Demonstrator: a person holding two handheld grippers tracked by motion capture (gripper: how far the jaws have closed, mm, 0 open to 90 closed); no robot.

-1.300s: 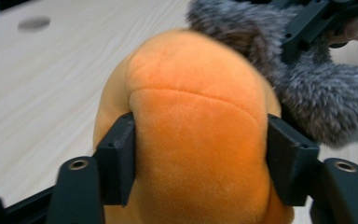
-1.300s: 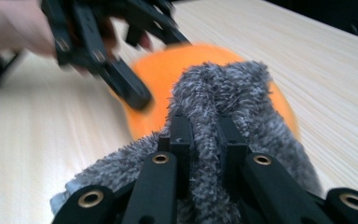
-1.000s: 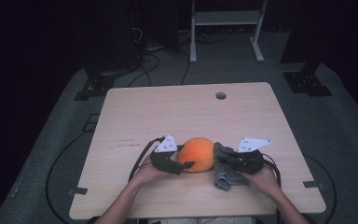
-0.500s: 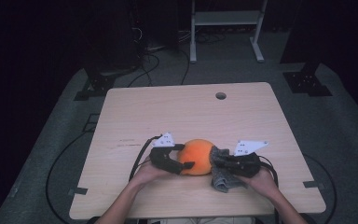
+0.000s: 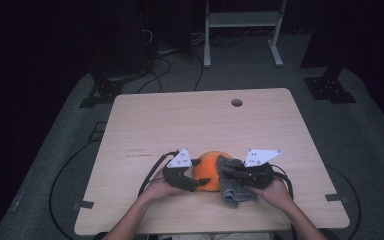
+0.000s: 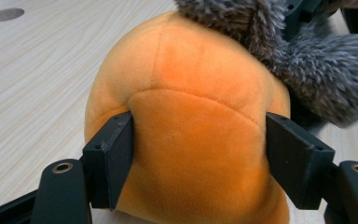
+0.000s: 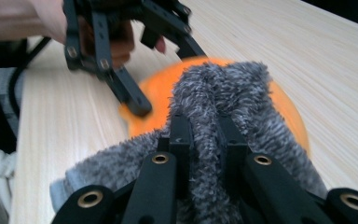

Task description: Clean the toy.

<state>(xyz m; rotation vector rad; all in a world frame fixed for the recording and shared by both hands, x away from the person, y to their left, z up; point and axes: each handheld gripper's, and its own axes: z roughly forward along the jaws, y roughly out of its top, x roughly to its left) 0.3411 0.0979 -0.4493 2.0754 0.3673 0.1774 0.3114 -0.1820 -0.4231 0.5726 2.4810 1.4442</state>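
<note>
A round orange plush ball [image 5: 209, 167] rests on the wooden table [image 5: 190, 125] near its front edge. My left gripper [image 5: 198, 174] comes at it from the left. Its jaws have just been closing with the ball between them, and in the left gripper view both pads [image 6: 114, 154] dent the orange plush ball [image 6: 196, 116]. My right gripper [image 5: 228, 172] is shut on a fold of grey fuzzy cloth [image 5: 232, 187]. The grey cloth [image 7: 223, 93] lies draped over the ball's right side, between the right gripper's [image 7: 203, 135] jaws.
A small round cable hole [image 5: 236, 102] sits near the table's far edge. Black cables [image 5: 150, 172] trail from both grippers across the front of the table. Beyond the table stand a white metal frame [image 5: 240, 20] and dark equipment stands on the floor.
The grey cloth has shifted up and left, from beside the ball onto its right side, carried by the right gripper. The left gripper has stayed at the ball's left side.
</note>
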